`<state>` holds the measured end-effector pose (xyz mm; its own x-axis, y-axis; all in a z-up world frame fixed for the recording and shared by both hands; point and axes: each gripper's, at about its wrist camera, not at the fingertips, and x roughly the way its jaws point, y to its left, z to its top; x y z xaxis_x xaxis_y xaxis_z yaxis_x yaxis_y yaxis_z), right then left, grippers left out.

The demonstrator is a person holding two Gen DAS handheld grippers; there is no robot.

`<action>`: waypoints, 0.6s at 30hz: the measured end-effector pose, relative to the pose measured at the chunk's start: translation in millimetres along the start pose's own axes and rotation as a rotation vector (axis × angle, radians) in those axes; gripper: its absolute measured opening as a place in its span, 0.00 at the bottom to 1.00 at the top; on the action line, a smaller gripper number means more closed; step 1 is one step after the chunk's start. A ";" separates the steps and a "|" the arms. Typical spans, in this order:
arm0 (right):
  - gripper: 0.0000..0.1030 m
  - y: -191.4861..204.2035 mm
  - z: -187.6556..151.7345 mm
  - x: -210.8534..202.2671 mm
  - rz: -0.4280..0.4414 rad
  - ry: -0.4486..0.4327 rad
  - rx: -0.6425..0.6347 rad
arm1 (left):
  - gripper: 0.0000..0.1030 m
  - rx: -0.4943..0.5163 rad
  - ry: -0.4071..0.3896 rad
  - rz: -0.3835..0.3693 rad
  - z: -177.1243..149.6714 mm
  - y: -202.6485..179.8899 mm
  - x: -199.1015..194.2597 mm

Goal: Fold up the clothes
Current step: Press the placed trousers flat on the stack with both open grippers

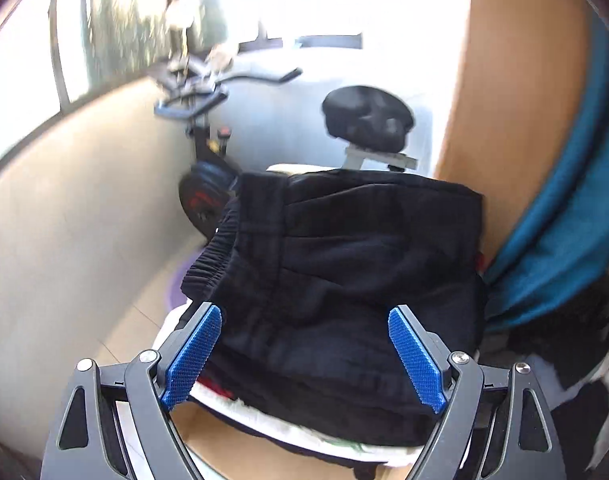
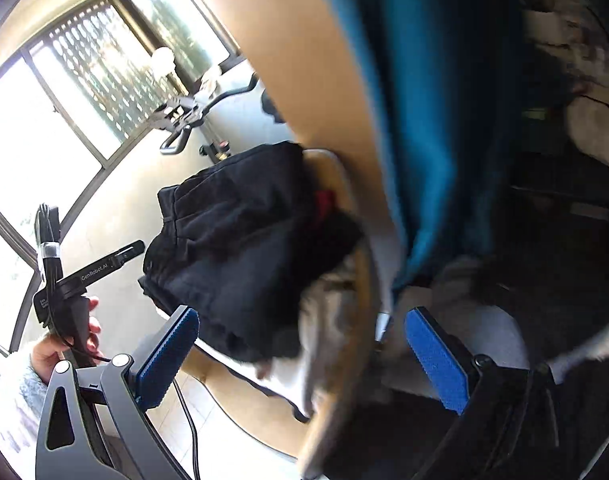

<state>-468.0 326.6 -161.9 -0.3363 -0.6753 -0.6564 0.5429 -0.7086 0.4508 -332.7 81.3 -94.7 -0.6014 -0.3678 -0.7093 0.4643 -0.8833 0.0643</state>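
The left gripper (image 1: 304,356) stands wide apart above a folded black garment (image 1: 344,264), its blue pads (image 1: 194,356) touching nothing. The garment tops a small stack with white cloth (image 1: 264,410) under it, on a tan table (image 1: 504,80). The right gripper (image 2: 300,360) is also spread wide and holds nothing; a teal cloth (image 2: 424,120) hangs ahead of it, blurred. In the right view a hand (image 2: 64,344) grips the left tool's handle. An exercise bike (image 1: 208,136) stands behind.

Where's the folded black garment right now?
In the left wrist view the folded black garment sits centre frame on top of a stack of clothes, just beyond the open left tongs, with the exercise bike behind and teal fabric to its right.
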 end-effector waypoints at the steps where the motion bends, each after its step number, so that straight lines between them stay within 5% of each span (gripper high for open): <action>1: 1.00 -13.0 -11.5 -22.5 -0.005 -0.014 0.013 | 0.83 0.022 0.002 -0.011 -6.6 -15.2 -14.0; 5: 1.00 -65.4 -55.5 -107.4 -0.026 -0.038 0.075 | 0.83 -0.001 0.080 -0.158 -46.6 -87.0 -68.2; 8: 1.00 -104.0 -92.7 -179.1 -0.119 -0.066 0.057 | 0.83 -0.004 0.078 -0.211 -69.0 -156.6 -99.8; 13: 1.00 -173.0 -172.0 -307.8 -0.330 -0.094 0.032 | 0.83 0.077 0.048 -0.229 -113.5 -264.1 -176.7; 18: 1.00 -245.6 -249.0 -415.4 -0.537 -0.109 0.166 | 0.83 0.202 0.081 -0.392 -155.7 -355.3 -207.7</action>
<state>-270.1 832.1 -150.5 -0.6140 -0.2227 -0.7573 0.1487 -0.9748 0.1661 -271.5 516.8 -79.6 -0.6503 0.0227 -0.7593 0.0707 -0.9934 -0.0902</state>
